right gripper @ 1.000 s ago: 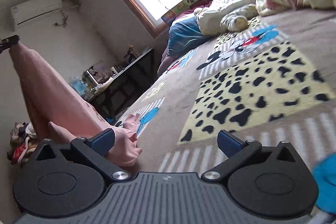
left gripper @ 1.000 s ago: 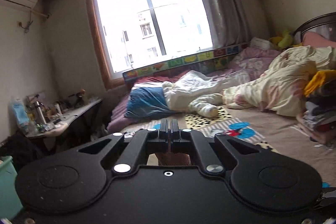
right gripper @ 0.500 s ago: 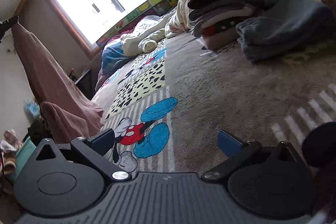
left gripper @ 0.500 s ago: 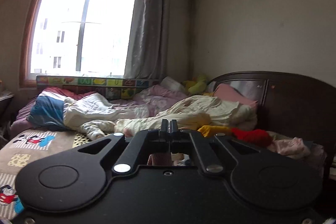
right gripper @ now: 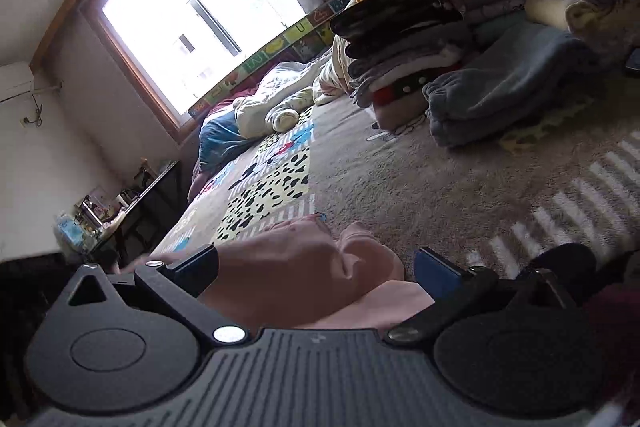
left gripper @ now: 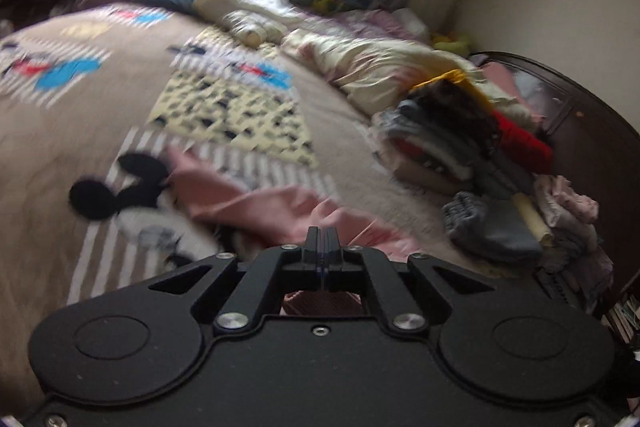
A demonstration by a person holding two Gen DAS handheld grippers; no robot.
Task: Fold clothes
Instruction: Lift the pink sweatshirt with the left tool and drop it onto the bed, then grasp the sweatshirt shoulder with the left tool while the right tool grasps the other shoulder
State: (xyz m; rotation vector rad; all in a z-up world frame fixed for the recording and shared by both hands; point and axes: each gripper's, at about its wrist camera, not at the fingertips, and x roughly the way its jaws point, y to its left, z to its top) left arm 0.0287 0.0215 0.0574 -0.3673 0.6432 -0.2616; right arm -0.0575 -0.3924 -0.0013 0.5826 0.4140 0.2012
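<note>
Pink garment (left gripper: pixel 256 203) pinched in closed left fingers (left gripper: pixel 321 247), between wide right fingers (right gripper: pixel 434 273); folded stack (right gripper: pixel 404 39) beyond.

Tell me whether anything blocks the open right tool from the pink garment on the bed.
Nothing visible does. The right tool stands open, and the pink garment already bulges between its fingers, lying on the blanket. The stack of folded clothes sits well beyond, out of the way.

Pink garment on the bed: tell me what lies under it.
The pink garment lies on the cartoon-print blanket, covering part of its black-eared mouse figure. The print beneath the cloth is hidden.
</note>
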